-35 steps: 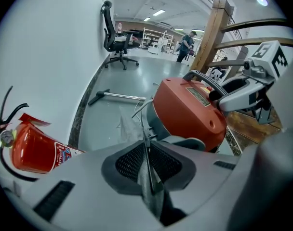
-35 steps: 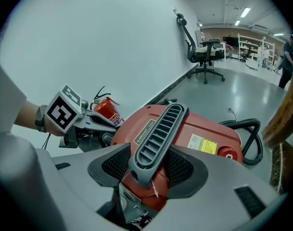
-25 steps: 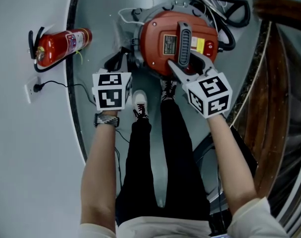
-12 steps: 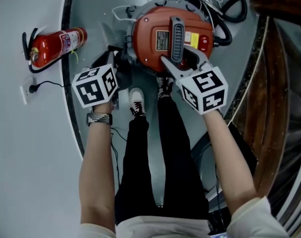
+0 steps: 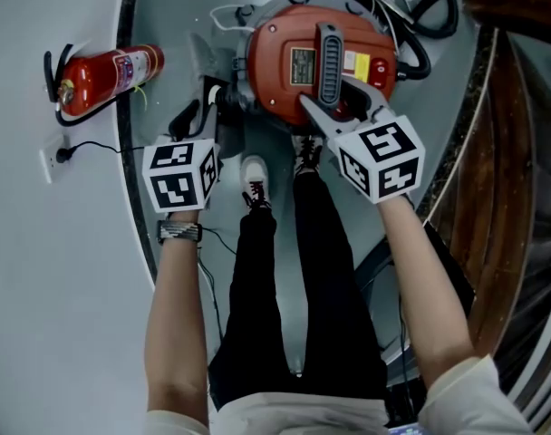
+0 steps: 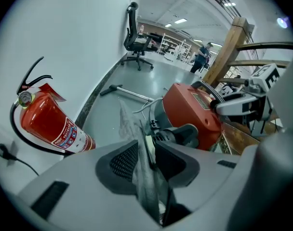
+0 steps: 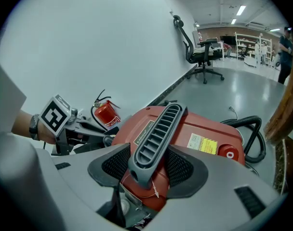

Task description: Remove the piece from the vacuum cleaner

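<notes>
Springing apart just now, the left claw's (image 6: 147, 161) jaws stand wide with the limp grey piece (image 6: 129, 125) loose between them beside the red vacuum cleaner (image 6: 194, 114), so I'd say it's let go, while the right claw (image 7: 149, 166) clamps the ribbed handle (image 7: 156, 131).

The person wears black trousers (image 5: 303, 270), a pale short-sleeved top (image 5: 470, 397), a white shoe (image 5: 254, 178) with dark laces, and a black-and-white patterned wristband (image 5: 179, 232) at mid-left. The left gripper (image 6: 147, 154) and right gripper (image 7: 149, 163) are grey, with dark dimpled jaw pads. Each carries a white cube (image 5: 180, 176) with black square markers.
</notes>
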`<state>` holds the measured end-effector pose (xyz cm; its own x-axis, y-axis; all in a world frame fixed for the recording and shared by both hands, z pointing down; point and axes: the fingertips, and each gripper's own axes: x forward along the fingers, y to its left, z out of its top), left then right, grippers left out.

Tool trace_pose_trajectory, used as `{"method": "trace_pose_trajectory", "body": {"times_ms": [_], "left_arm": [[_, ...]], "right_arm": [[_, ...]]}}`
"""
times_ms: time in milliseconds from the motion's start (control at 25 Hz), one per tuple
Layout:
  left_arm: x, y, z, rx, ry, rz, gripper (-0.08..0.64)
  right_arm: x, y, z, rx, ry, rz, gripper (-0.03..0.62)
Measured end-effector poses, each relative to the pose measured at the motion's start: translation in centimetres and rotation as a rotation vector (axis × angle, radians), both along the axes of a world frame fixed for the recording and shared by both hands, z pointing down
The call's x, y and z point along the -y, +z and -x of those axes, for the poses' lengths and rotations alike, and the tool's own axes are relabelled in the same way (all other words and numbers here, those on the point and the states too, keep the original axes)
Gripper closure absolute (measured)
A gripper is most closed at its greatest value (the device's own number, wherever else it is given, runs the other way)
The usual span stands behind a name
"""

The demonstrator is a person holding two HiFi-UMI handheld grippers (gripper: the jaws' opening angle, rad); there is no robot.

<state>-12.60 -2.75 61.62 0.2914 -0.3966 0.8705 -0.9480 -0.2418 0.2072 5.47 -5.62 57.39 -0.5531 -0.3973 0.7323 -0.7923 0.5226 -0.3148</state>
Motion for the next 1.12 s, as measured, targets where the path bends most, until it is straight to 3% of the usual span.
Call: {"method": "trace_pose_trajectory", "body": {"times_ms": [120,440,600,920,1120], "left_arm": [[-1.0,0.1,0.0,0.033,0.01,0.009,0.445],[-2.0,0.5,0.2,0.086,-0.101,0.042,0.452],[-1.9,0.6,0.2,0.029,-0.114,0.035,0.506],[-1.8,0.6,0.4,-0.027,-0.039,0.02,0.52],[-1.6,0.6,0.5,0.013,0.031,0.006,0.52]], "right_arm": [[0.0,0.0,0.0,0.003,0.005,-0.004,0.36],[0.0,0.0,0.0,-0.004,0.01,0.0,0.36],[0.0,0.0,0.0,-0.001,0.014,-0.005,0.36],[0.0,0.1,0.1,-0.002,-0.003,0.003,0.36],[0.1,0.0,0.0,-0.001,0.005,-0.003,0.36]]}}
